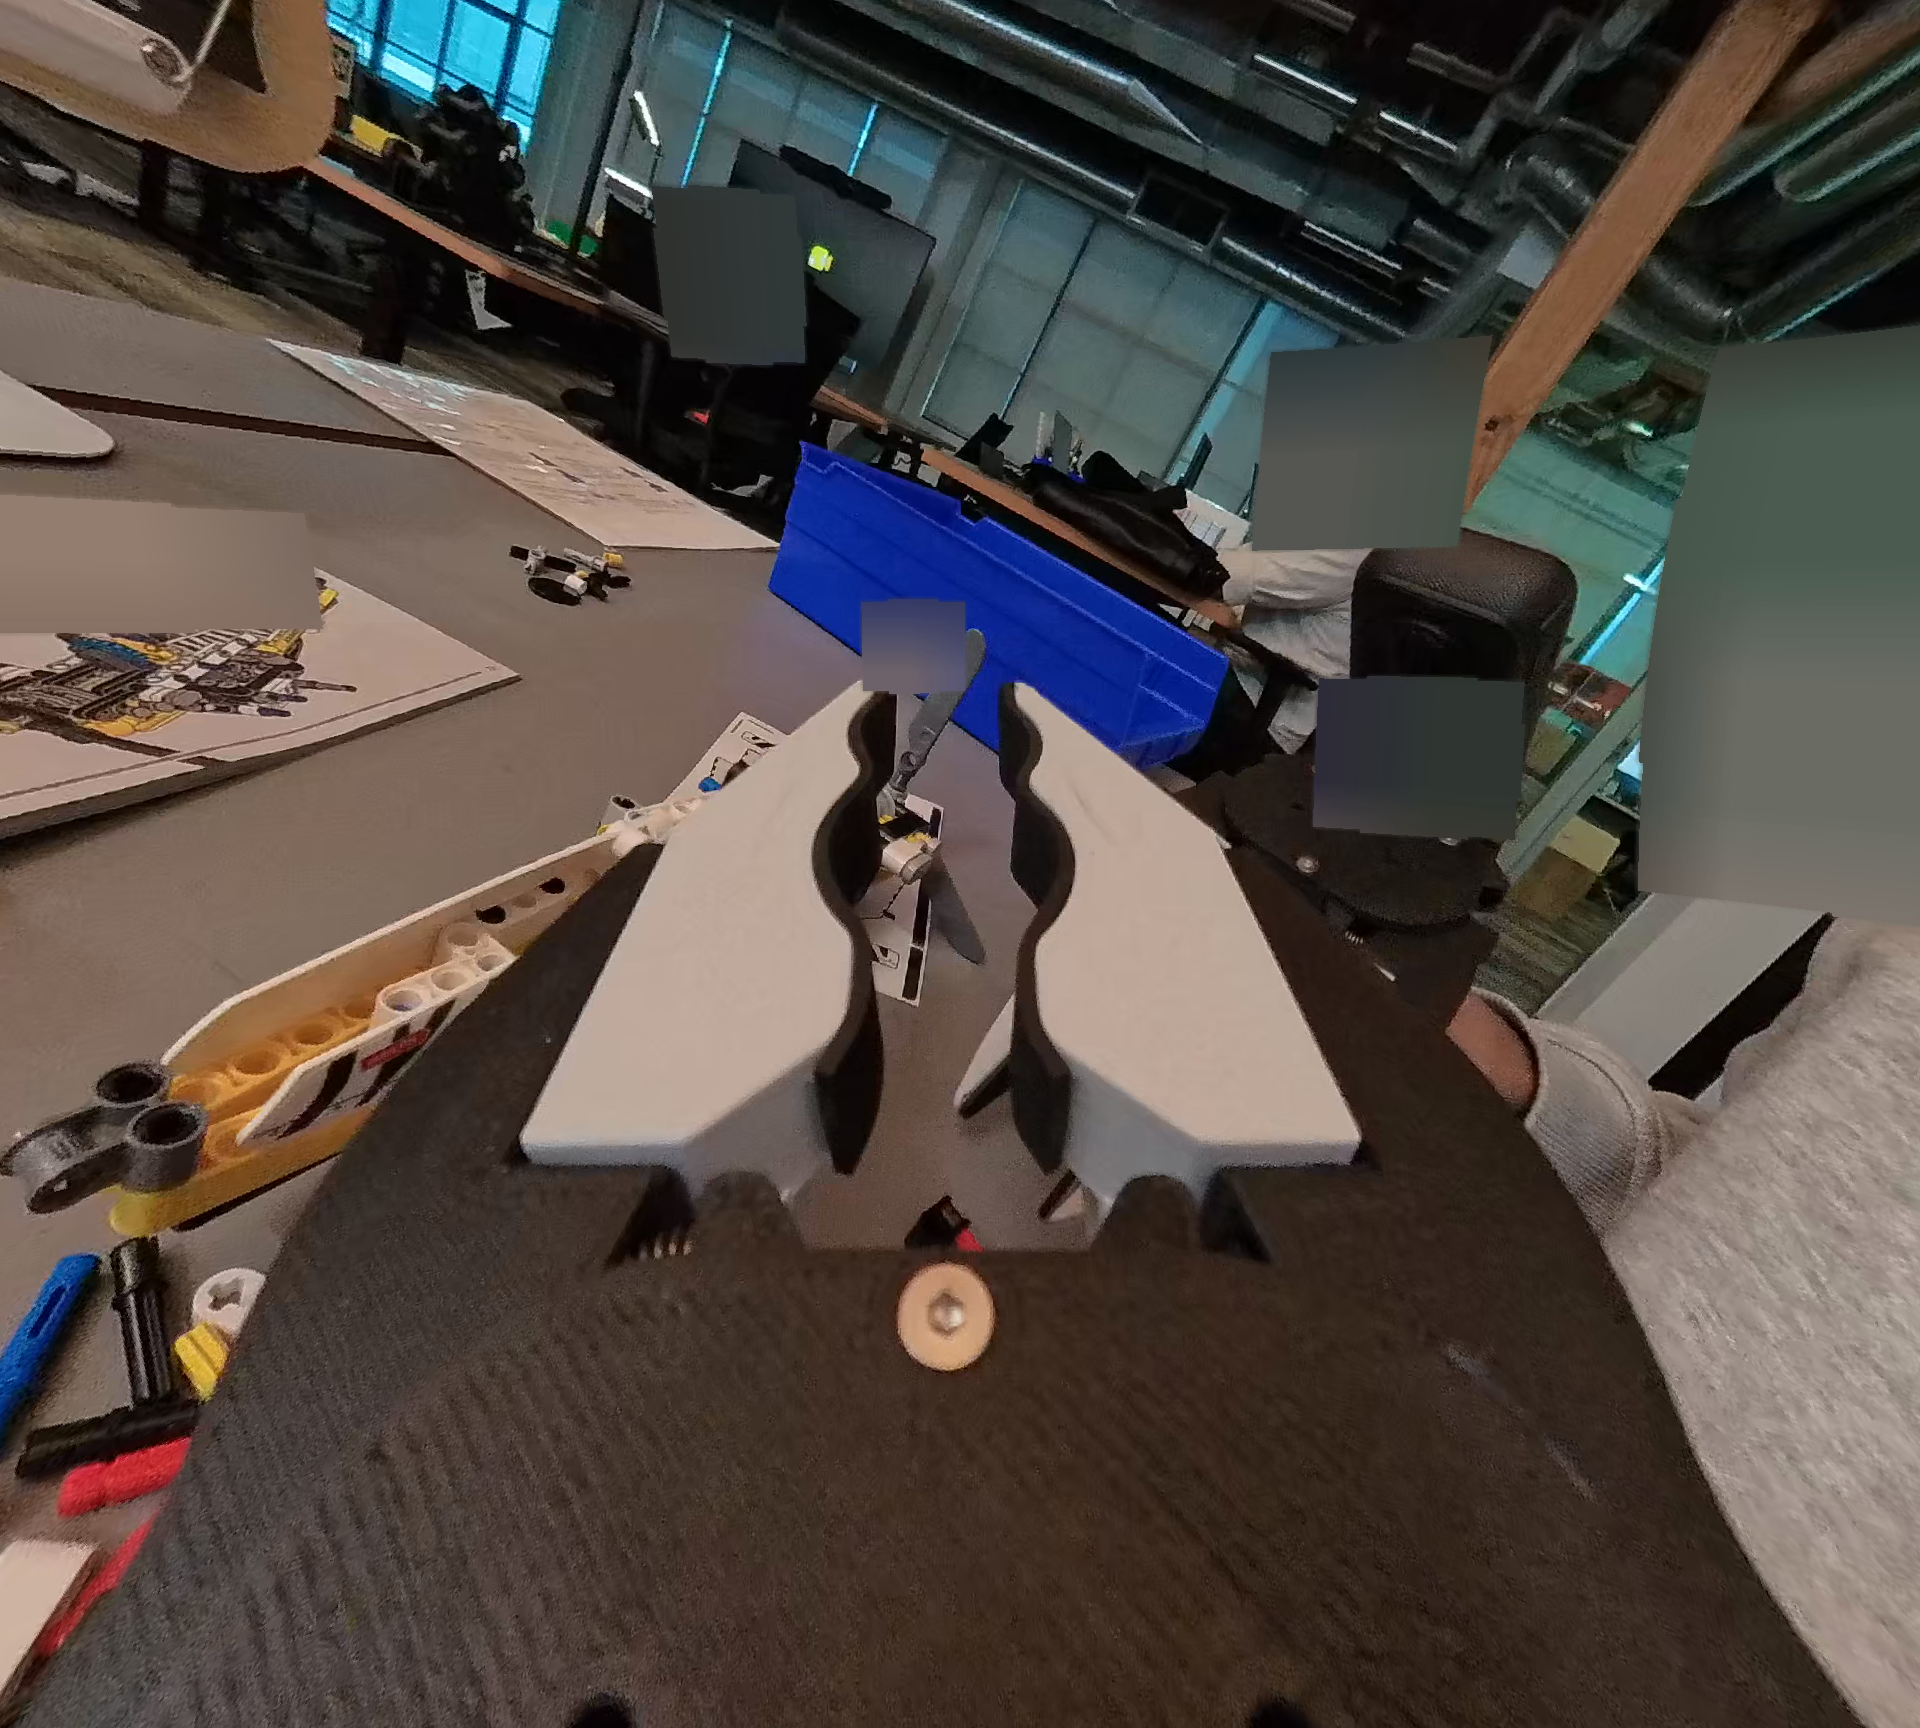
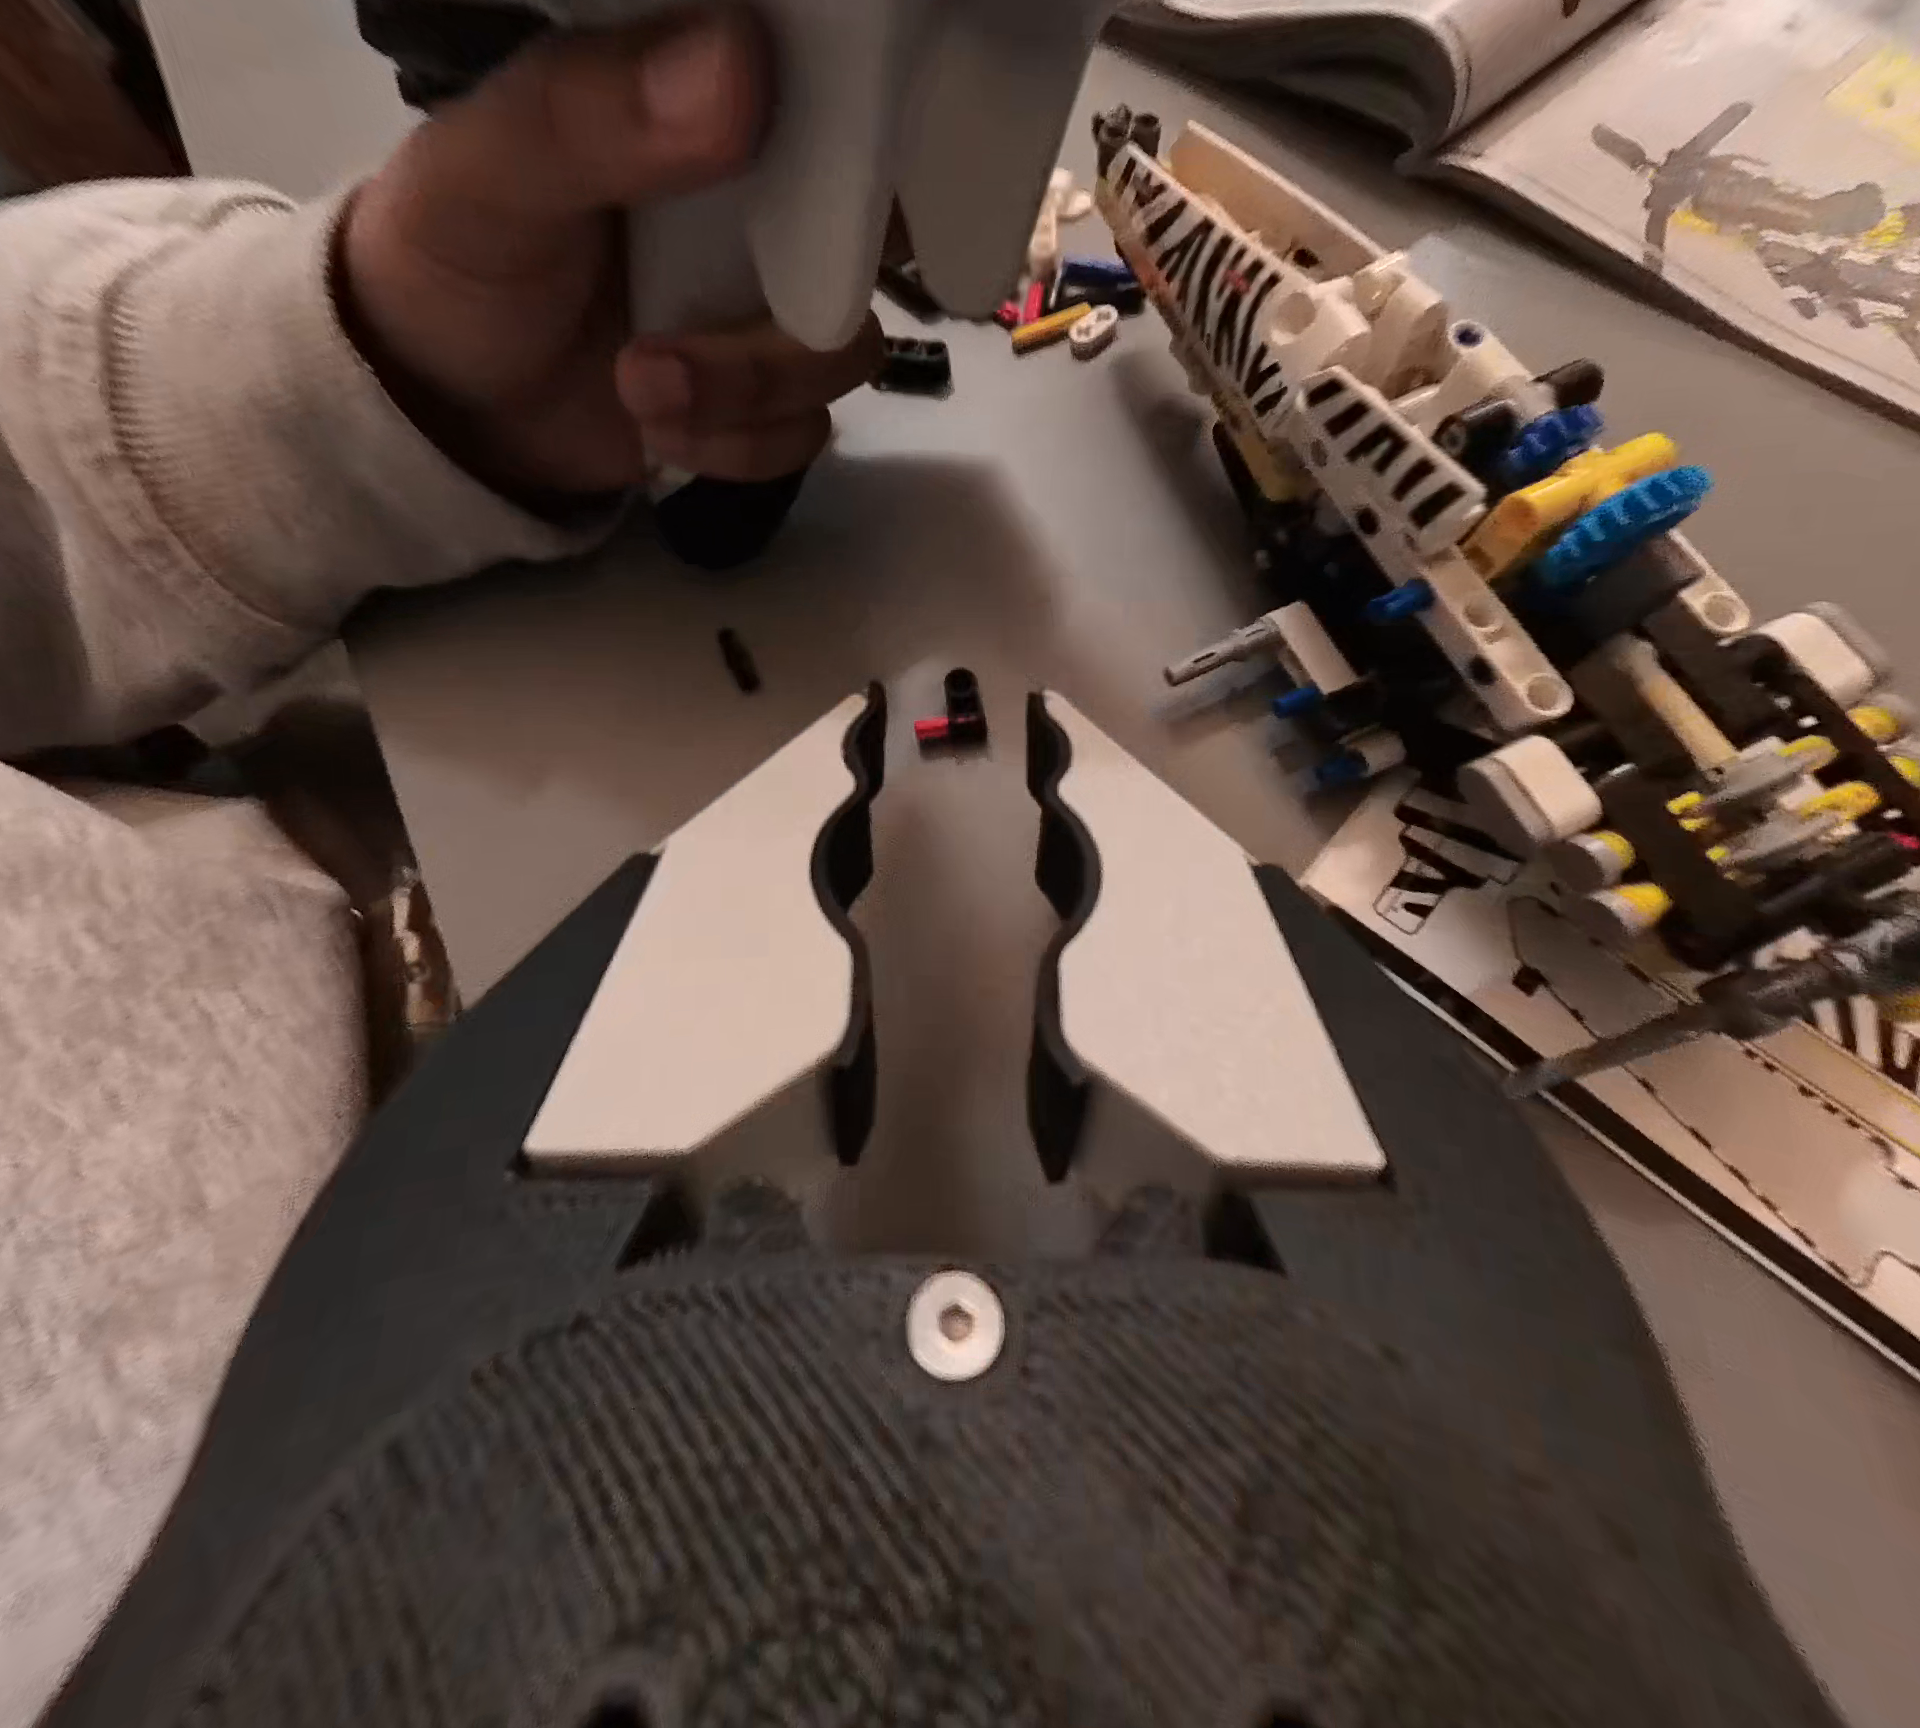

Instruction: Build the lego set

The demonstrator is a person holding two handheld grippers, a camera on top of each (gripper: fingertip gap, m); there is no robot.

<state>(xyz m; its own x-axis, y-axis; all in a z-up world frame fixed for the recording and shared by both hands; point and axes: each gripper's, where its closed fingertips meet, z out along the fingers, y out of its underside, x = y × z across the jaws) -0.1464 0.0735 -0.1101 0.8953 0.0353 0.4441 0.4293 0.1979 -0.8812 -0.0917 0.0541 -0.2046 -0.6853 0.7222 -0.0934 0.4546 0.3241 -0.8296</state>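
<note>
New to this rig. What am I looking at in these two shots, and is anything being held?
There is no robot arm: a person holds a two-finger gripper in each hand, and each picture comes from a camera on one gripper, looking along its fingers.

In the left wrist view, the left gripper is open and empty, above a grey table. A partly built Lego model lies to its left, with loose pieces, instruction booklets and a blue bin beyond.

In the right wrist view, the right gripper is also open and empty, pointing at a small black and red connector on the table. The model is on its right. Above, the person's hand grips the other gripper's handle.
</note>
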